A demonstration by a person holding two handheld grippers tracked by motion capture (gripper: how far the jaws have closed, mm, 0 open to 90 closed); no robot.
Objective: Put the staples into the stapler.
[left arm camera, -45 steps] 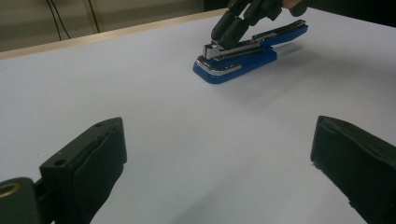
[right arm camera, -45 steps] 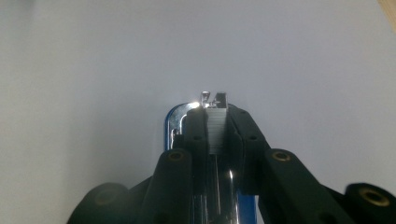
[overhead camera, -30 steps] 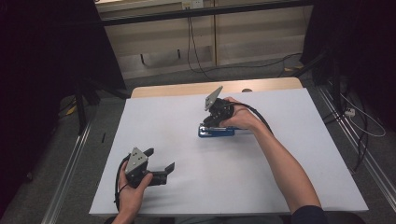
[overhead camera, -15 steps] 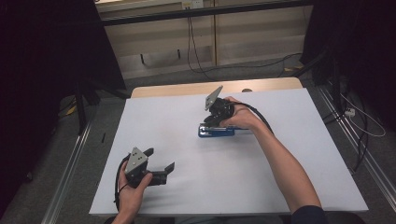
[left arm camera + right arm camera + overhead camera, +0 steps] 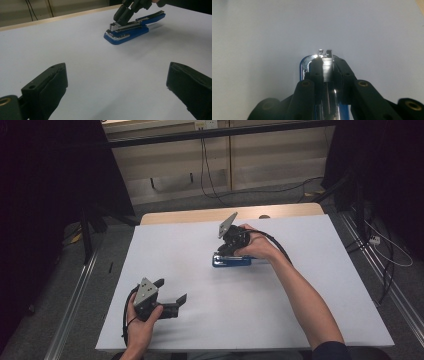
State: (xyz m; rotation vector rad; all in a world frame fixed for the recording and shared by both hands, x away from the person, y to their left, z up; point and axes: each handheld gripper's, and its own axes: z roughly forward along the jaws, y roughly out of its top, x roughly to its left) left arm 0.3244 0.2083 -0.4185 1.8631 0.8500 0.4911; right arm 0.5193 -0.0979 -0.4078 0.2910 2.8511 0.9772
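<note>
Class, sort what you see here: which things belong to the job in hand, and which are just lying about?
In the job:
- blue stapler
- right gripper, jaws closed on the stapler's metal staple track

Lying about:
- left gripper, open, held apart over the white table
- cables on the floor behind the table

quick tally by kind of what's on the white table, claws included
stapler: 1, blue, lying on the table
claws: 2, the left claw open over bare table, the right claw shut on the stapler's metal part
total: 3
</note>
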